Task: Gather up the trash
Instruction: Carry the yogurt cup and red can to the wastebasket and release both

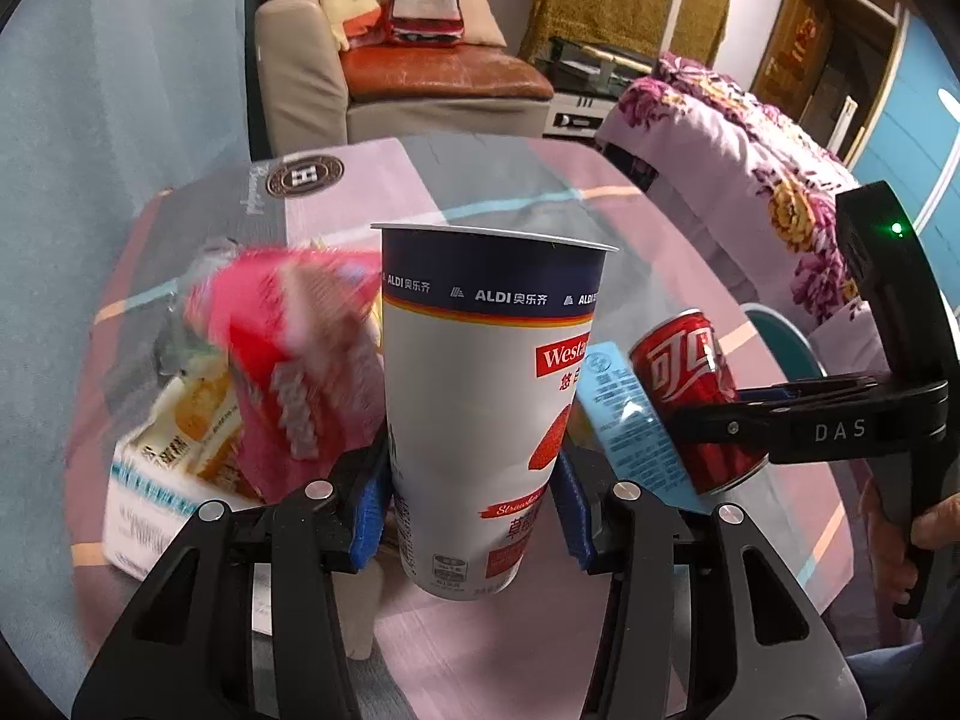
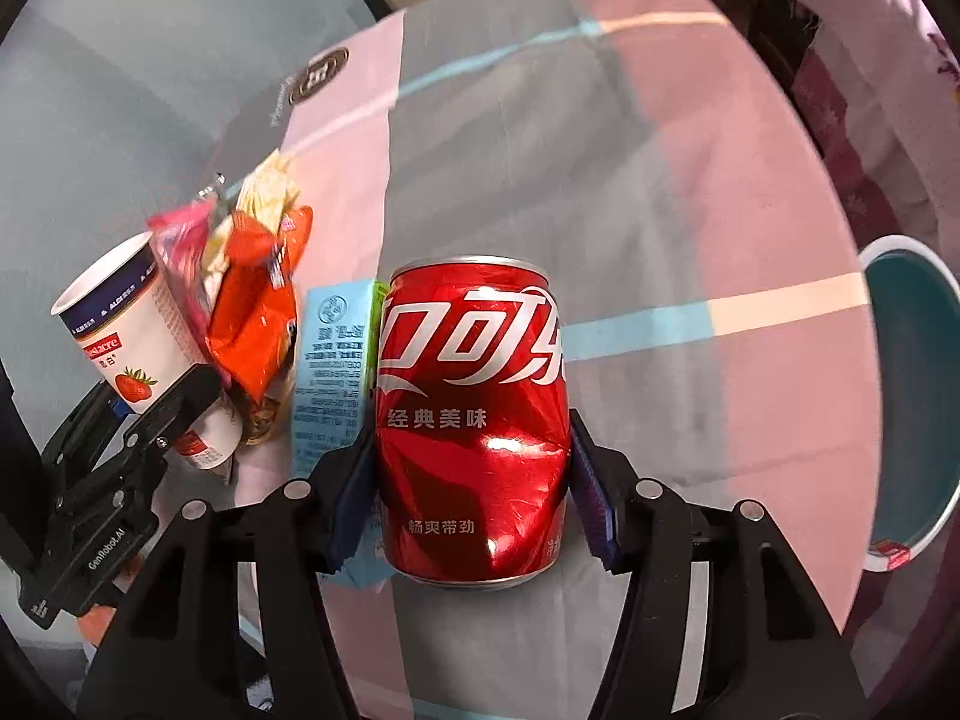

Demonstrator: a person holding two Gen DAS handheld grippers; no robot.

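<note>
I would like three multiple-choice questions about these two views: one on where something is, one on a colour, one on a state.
1. Where is the light blue carton?
A. left of the red can
B. in the teal bin
C. on the sofa

2. What colour is the band below the yogurt cup rim?
A. green
B. navy
C. yellow

3. What state is the can in?
A. dented, gripped
B. flattened, lying loose
C. intact, standing free

Answers:
1 A, the carton stands beside the can's left side.
2 B, a navy band carries the ALDI print.
3 A, the right gripper clamps its dented wall; the left gripper holds the cup.
</note>
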